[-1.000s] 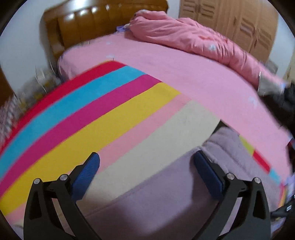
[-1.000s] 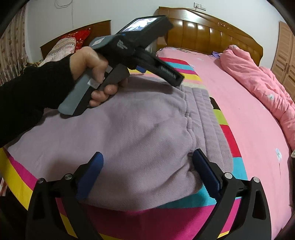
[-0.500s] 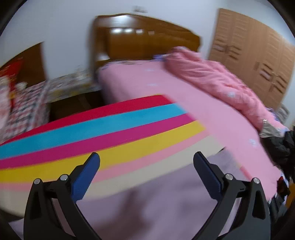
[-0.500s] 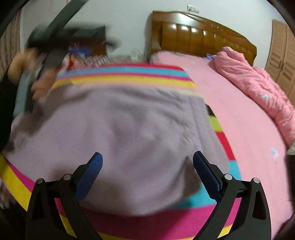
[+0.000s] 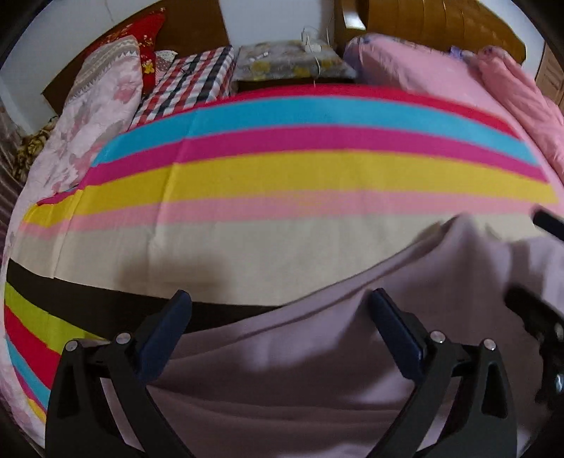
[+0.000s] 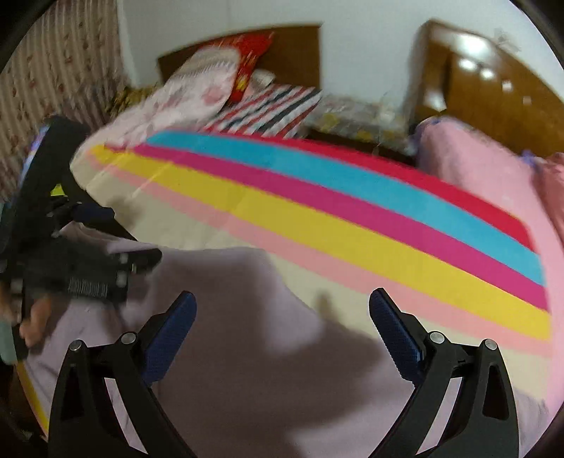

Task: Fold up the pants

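Pants (image 5: 335,356): mauve knit, spread flat across the near part of the bed, on top of the striped blanket (image 5: 299,176); far edge running diagonally over the cream band, one corner raised in a small peak toward the right side. Same garment (image 6: 246,352) in the right wrist view, filling the near left part, shadowed in places.

Left claw (image 5: 280,338): spread wide, blue pads (image 5: 165,338) apart, nothing between them; hanging over the pants near the black stripe at the blanket's near-left part. Seen blurred at the left edge of the right wrist view (image 6: 91,253), held by a hand (image 6: 35,320), low over the garment.

Right claw (image 6: 282,338): spread wide, pads empty, poised above the pants where mauve fabric meets the cream band. Dark blurred piece of it at the right edge of the left wrist view; contact with the cloth not discernible.

Striped blanket: bands of red, cyan, magenta, yellow, pink, cream, black, covering the bed.

Floral pillow (image 5: 95,116): at the far left corner of the bed, beside a checked cloth (image 5: 190,81).

Pink bedding (image 5: 440,74): on the adjoining bed at far right, before a wooden headboard (image 5: 440,21).
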`<control>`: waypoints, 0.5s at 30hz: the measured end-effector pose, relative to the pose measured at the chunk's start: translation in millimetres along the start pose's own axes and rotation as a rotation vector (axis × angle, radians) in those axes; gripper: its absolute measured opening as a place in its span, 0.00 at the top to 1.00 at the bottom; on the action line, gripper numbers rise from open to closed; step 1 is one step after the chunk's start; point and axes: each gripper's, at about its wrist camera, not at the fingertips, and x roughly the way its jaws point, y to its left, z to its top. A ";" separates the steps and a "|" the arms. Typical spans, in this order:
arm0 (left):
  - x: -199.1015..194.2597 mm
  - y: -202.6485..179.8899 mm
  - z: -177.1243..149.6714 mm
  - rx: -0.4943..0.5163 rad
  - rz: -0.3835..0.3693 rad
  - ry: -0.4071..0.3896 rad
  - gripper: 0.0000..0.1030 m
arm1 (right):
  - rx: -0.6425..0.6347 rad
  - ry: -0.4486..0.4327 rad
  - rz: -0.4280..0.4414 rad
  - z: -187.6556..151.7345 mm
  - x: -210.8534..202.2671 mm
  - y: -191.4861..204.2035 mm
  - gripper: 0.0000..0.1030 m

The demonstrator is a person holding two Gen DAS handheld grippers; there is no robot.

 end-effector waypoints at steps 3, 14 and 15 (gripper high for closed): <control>7.5 9.4 -3.2 -0.050 -0.071 -0.031 0.01 | -0.074 0.029 -0.054 1.8 24.4 3.9 0.07; 11.6 19.0 -14.0 -0.098 -0.069 -0.124 0.01 | -0.102 -0.013 -0.096 14.7 29.5 20.7 0.05; 12.2 20.7 -14.0 -0.101 -0.071 -0.124 0.01 | -0.052 -0.025 -0.147 19.5 28.5 10.4 0.05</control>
